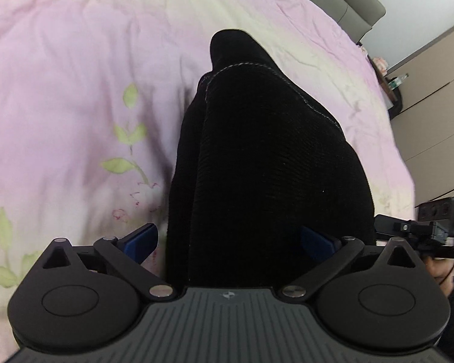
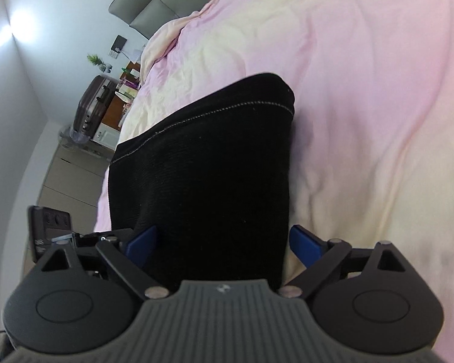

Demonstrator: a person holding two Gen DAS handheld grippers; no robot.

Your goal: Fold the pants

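Note:
The black ribbed pants [image 1: 269, 163] lie on the pink bedspread [image 1: 75, 90], a pale stitched seam crossing their far end. My left gripper [image 1: 230, 243] is open, its blue pads [image 1: 142, 242] standing wide on either side of the near end of the cloth. In the right wrist view the pants [image 2: 202, 163] run away from me with the seam near the far edge. My right gripper [image 2: 224, 246] is open too, its blue pads [image 2: 305, 243] spread on both sides of the cloth. The cloth's near edge is hidden behind both gripper bodies.
The pink and cream bedspread [image 2: 363, 90] has a leaf print at the left. A grey headboard [image 2: 145, 6] stands at the far end. A suitcase [image 2: 90, 106] and a cluttered bedside stand [image 2: 127, 87] sit beside the bed. The other gripper [image 1: 432, 230] shows at the right edge.

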